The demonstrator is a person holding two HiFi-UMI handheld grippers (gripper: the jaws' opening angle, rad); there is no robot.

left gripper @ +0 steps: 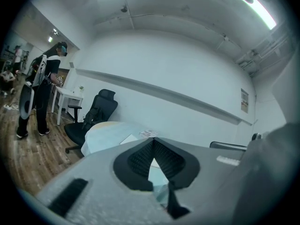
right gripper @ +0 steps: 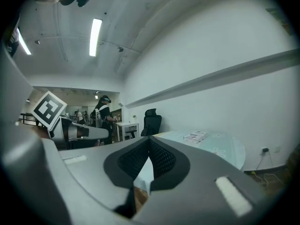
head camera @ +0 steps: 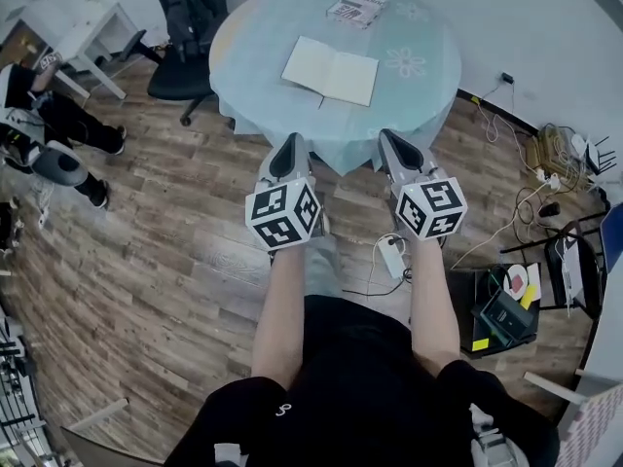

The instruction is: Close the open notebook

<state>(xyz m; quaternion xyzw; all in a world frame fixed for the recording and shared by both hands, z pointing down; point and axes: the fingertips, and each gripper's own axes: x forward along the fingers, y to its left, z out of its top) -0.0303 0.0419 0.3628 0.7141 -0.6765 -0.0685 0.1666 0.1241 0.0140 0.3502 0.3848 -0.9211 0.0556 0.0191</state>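
**Operator:** Report the state of each claw.

**Technician:** The left claw (head camera: 289, 144) is narrow. In the left gripper view its two black pads meet at the tips, with nothing between them. The right claw (head camera: 393, 140) reads the same in its own view: pads together at the tips, empty. In the head view the two claws sit side by side and point toward 12 o'clock, at the worktop's 6 o'clock edge.

**Operator:** Locate the task item.

**Technician:** The open notebook (head camera: 331, 70) lies flat, pages up, near the middle of the round worktop (head camera: 263, 37), which is covered by a pale blue cloth. Its crease runs roughly from 12 to 6 o'clock. The notebook is at 12 o'clock of both claws and well apart from them. Neither claw touches it.

**Operator:** List the surrounding items.

**Technician:** A printed booklet (head camera: 356, 8) lies at 12 o'clock of the notebook, near the far edge of the worktop and apart from the notebook. A black office chair (head camera: 187, 17) stands at 9 o'clock of the worktop. Cables (head camera: 545, 163) lie on the wooden floor (head camera: 175, 212) at 3 o'clock. A person (head camera: 49, 129) is at 9 o'clock of the head view.
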